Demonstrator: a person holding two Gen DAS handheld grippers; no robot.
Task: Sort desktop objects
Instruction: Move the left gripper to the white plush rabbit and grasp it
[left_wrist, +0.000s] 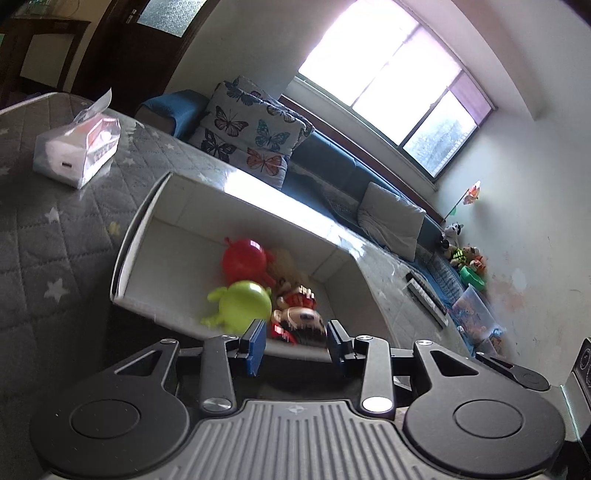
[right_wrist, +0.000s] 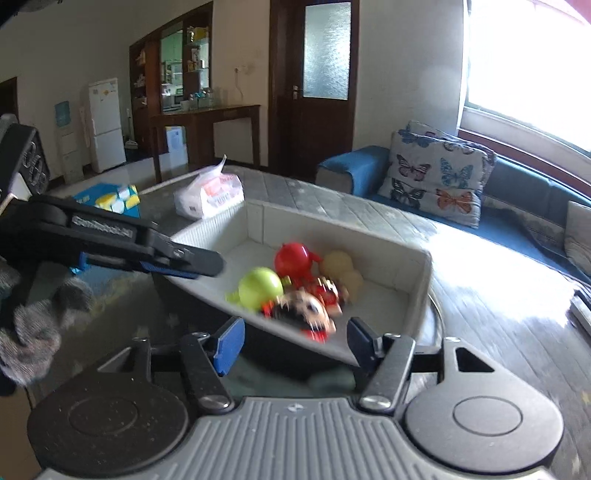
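Observation:
A white storage box (left_wrist: 140, 236) (right_wrist: 417, 266) stands on the glass table. Inside lie a red round toy (left_wrist: 244, 258) (right_wrist: 293, 256), a green round toy (left_wrist: 243, 304) (right_wrist: 260, 288), a beige toy (right_wrist: 338, 264) and doll figures in red (left_wrist: 299, 315) (right_wrist: 308, 310), one blurred. My left gripper (left_wrist: 296, 345) is open and empty, just in front of the box's near wall. It also shows from the side in the right wrist view (right_wrist: 184, 262). My right gripper (right_wrist: 293, 345) is open and empty, at the box's near edge.
A tissue pack (left_wrist: 75, 144) (right_wrist: 208, 194) lies on the grey quilted table cover beyond the box. A blue sofa with a butterfly cushion (left_wrist: 251, 129) (right_wrist: 436, 177) runs behind the table. A remote (left_wrist: 424, 295) lies on the glass at the right.

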